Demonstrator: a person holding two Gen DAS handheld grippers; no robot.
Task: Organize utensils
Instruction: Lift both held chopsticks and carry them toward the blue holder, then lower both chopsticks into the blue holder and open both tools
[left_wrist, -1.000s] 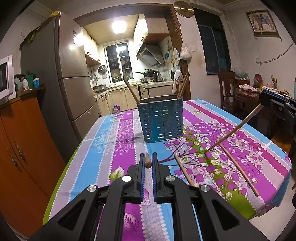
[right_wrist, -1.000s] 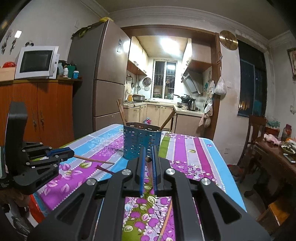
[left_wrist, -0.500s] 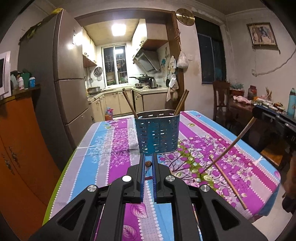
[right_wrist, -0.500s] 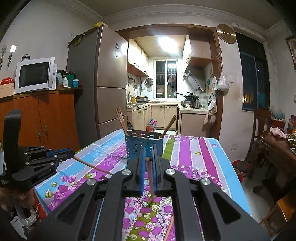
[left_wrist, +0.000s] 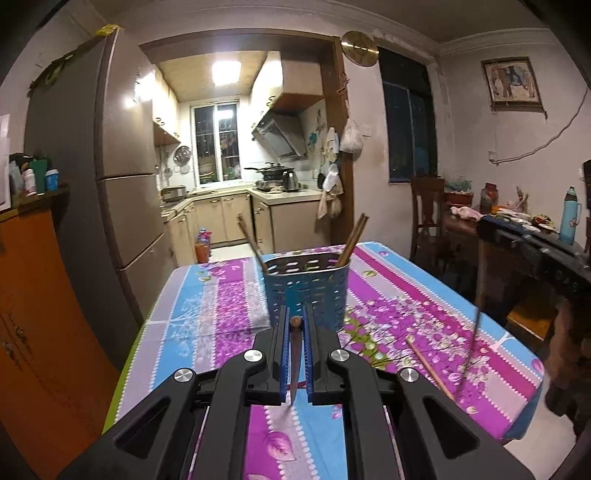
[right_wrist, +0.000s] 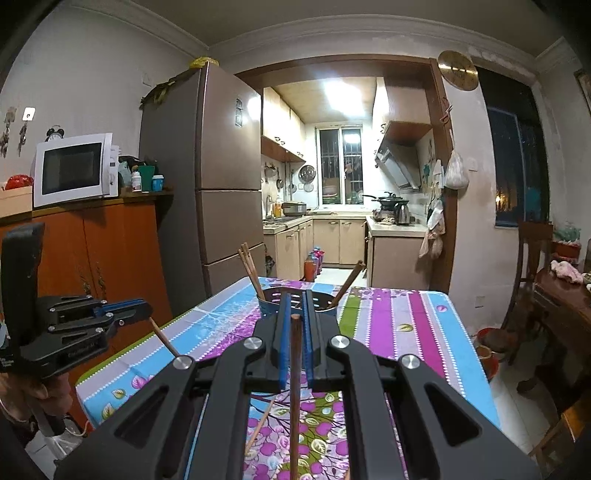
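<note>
step: carrying – left gripper (left_wrist: 295, 325) and right gripper (right_wrist: 294, 317), fingers each clamped on a chopstick | next: I tip both into far blue holder (left_wrist: 306, 291) on worktop (left_wrist: 207, 314)

Dim room lit by a glaring kitchen ceiling light (left_wrist: 226, 72); fisheye bends edges, corners vignette black.

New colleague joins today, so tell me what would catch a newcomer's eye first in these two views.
The loud striped floral tablecloth fills both views, with a blue perforated utensil holder standing mid-table, chopsticks already leaning out of it. Each gripper is shut on a single chopstick: the left gripper clamps one just before the holder, and the right gripper clamps another. One more loose chopstick lies on the cloth to the right.
</note>
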